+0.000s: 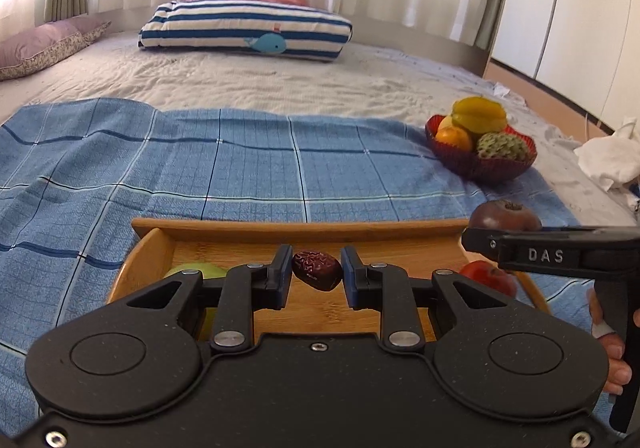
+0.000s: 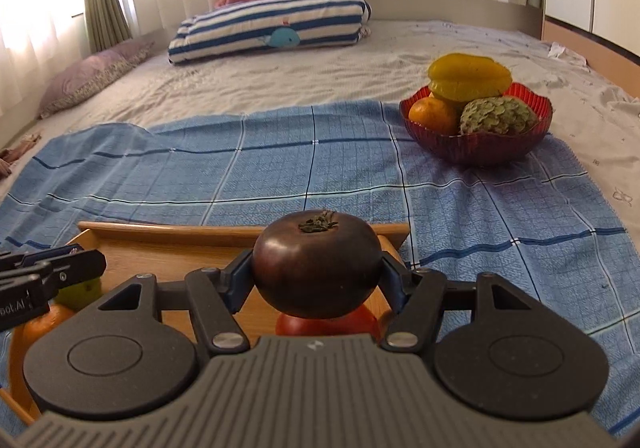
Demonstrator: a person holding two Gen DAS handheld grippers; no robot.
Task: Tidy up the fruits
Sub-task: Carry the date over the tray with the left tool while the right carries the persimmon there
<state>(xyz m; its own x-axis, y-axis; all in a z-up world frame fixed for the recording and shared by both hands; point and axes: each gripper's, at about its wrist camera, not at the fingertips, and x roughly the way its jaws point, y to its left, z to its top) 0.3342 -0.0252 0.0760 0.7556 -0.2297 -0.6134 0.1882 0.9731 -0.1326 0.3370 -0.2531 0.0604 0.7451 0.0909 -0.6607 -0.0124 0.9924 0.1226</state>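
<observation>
Blue checked cloth [image 2: 240, 175] under me: my left gripper [image 1: 316, 276] clamps a wrinkled date [image 1: 317, 271], my right gripper [image 2: 316, 280] a dark tomato [image 2: 316, 270], over the wooden tray [image 2: 180, 234]. Red bowl [image 2: 476, 145] lies at one o'clock, nearer my right.

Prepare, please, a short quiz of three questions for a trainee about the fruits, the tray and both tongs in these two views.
1. True or false: the left tongs are shut on a wrinkled red date.
2. What do the right tongs hold? A) an orange B) a dark round fruit C) a starfruit
3. Fill in: the starfruit lies on top of the other fruits in the red ____.

Key:
1. True; the date is pinched above the wooden tray.
2. B; the dark round fruit with a dried calyx sits between the pads.
3. bowl; the red bowl stands on the blue checked cloth, apart from the tray.
</observation>
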